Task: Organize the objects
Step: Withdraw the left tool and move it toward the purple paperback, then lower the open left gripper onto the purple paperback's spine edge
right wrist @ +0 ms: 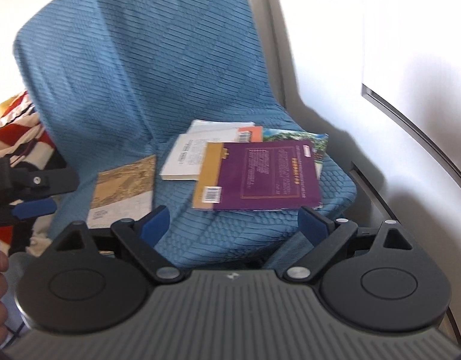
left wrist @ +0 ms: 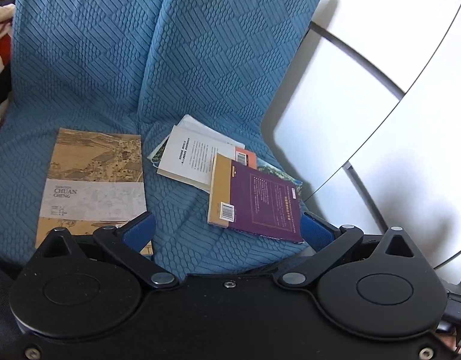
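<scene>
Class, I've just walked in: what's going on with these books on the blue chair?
A person holds two grippers over a blue-covered chair strewn with books. Both the left gripper and the right gripper are open and empty. A tan book lies alone on the seat's left. A purple book tops a messy pile on the right. Nothing is gripped yet.

Bright daylight all over, and the white wall (left wrist: pixel 365 96) right of the blue chair cover (left wrist: pixel 116 60) is nearly blown out, with soft grey shadows falling across it. Left wrist view is crisp; the right wrist one is smeared with motion blur, so the purple book (right wrist: pixel 266 177) text is mush. Heavy fisheye bends the wall trim near the edges.
</scene>
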Motion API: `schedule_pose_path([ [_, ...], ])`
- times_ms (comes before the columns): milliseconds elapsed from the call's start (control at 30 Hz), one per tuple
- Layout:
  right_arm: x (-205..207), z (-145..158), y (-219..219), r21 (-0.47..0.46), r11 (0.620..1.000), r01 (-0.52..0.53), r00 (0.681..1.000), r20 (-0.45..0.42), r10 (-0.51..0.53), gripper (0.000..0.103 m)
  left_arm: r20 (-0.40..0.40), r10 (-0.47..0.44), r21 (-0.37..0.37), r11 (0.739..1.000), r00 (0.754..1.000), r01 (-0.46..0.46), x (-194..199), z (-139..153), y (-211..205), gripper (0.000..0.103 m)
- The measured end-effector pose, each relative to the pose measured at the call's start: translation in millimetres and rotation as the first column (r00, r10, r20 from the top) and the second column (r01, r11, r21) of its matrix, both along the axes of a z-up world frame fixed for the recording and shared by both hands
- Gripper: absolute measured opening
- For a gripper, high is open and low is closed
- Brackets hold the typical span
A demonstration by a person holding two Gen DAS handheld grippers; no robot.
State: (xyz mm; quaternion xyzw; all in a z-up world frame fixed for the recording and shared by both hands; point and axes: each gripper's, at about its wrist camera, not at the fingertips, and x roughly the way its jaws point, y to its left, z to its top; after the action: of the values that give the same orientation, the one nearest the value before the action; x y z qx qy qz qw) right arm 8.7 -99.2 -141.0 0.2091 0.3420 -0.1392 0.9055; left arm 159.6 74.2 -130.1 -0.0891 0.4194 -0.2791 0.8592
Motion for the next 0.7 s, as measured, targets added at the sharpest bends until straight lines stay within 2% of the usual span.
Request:
schedule_pose_path([
  [300, 13.5, -37.6, -37.5, 0.040, 0.994, 0.104, 0.994, -0.025, -0.103, 0.094, -0.075, 0.003, -0.006, 1.000, 0.997, -0.004, 37.3, -43.7, -29.6, 0.102],
  [700, 44.2, -75.5, -80.2, 0.121, 0.988, 0.097, 0.994, -0.053, -0.091, 0.093, -0.171, 0.008, 0.015, 1.000, 0.985, -0.005, 79.8, -96.2, -69.9, 0.098],
])
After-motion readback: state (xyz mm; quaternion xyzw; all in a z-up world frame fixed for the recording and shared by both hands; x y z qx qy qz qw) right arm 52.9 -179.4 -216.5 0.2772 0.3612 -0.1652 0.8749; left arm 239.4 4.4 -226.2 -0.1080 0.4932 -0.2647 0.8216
